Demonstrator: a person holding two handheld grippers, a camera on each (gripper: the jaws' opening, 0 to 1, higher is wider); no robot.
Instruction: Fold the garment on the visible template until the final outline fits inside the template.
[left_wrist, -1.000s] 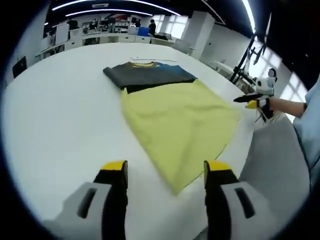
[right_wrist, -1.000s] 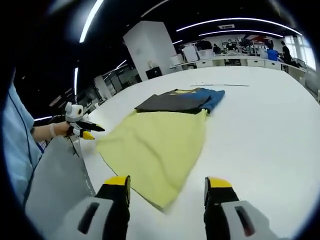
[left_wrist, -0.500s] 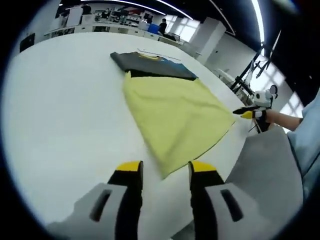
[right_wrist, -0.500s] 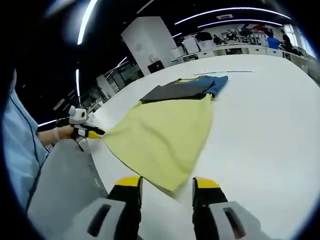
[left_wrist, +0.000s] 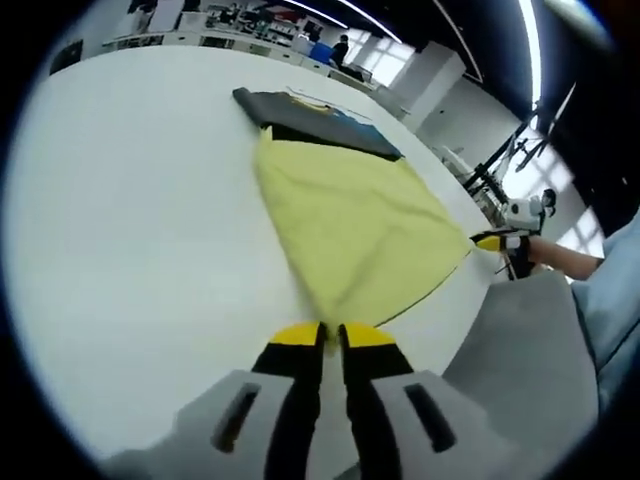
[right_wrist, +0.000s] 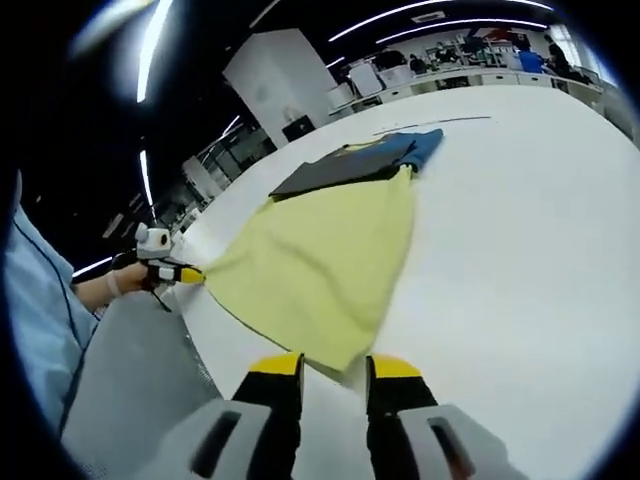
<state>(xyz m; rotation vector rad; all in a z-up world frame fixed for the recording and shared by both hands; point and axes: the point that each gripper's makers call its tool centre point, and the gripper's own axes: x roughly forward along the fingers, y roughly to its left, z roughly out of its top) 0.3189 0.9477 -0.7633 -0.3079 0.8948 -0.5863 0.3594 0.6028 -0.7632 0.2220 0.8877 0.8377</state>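
Yellow cloth, the garment (left_wrist: 352, 220), lies spread flat on the white surface (left_wrist: 130, 200), its long axis running straight away from both tools toward a dark grey band and a blue patch at its far end. In the left gripper view the left tool (left_wrist: 321, 337) has its yellow-tipped jaws pressed nearly together on the garment's near corner, the cloth fanning out ahead of it. To that tool's right, at the garment's other near corner by the surface's edge, sits the right tool (left_wrist: 490, 242), held in a hand (left_wrist: 540, 256); its jaws look closed on that corner. In the right gripper view the same garment (right_wrist: 320, 262) reaches forward from the right tool (right_wrist: 333, 366), whose jaws stand a narrow gap apart with the cloth's near corner between them; whether they pinch it fully cannot be told from here. Off to this tool's left, the left tool (right_wrist: 180, 273) meets the garment's pointed corner. The right gripper view shows the blue patch plainly beside the grey band, and a thin dark line on the surface beyond the garment; the left gripper view shows more of the grey floor beside the surface.
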